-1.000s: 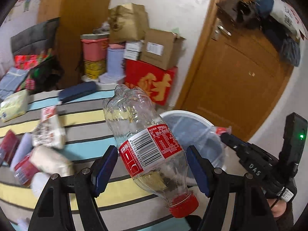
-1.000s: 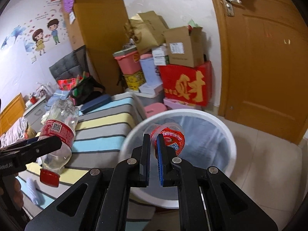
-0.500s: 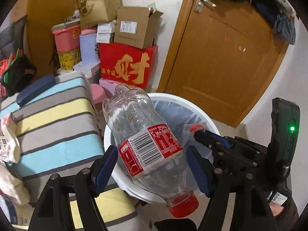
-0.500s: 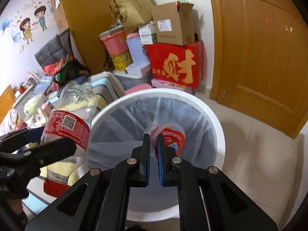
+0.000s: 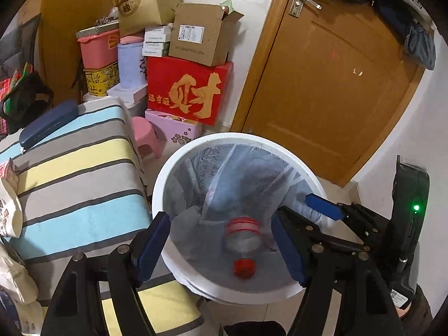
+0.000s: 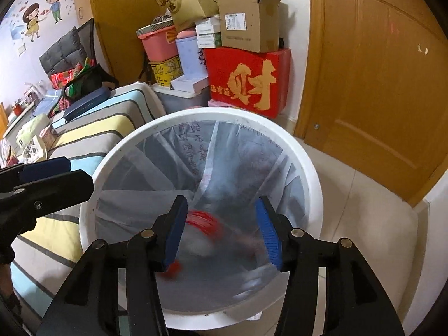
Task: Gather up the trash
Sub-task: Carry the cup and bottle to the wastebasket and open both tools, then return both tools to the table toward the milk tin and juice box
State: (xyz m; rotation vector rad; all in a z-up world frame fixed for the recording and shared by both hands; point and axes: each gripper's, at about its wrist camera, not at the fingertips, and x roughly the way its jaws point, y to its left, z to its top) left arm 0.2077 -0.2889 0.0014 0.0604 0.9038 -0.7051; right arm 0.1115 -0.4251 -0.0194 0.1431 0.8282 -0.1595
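Clear plastic bottle (image 5: 243, 242) with red cap (image 5: 245, 268) and red label band lies inside the white trash bin (image 5: 212, 141), down in the liner, cap end toward the near rim; it sits between and below the left gripper's (image 5: 221, 247) blue pads, touching neither. In the right wrist view the bottle and a second red-marked piece show only as a blurred red and clear smear (image 6: 204, 224) in the bin bottom, between and below the right gripper's (image 6: 221, 231) pads; which part is which I cannot tell. Left gripper: jaws parted wide, nothing held, poised over the near half of the bin opening. Right gripper: jaws have just been opening, now well apart, nothing pressed between the pads, also over the bin mouth; from the left view its blue-tipped finger (image 5: 323, 206) reaches in over the bin's right rim. Bin is lined with a translucent grey-white bag (image 6: 196, 162) carrying faint writing. Left of both grippers, just beside the bin, a striped cover (image 5: 75, 173) in blue, grey and yellow, with a dark blue case (image 5: 47, 124) at its far end and white packets (image 5: 11, 215) at the left edge. Beyond the bin: pink stool (image 5: 144, 134), red box with gold character (image 5: 189, 93), open cardboard box (image 5: 201, 37) stacked on top, pink tub (image 5: 96, 47). Wooden door (image 5: 336, 84) ahead and right of the grippers.
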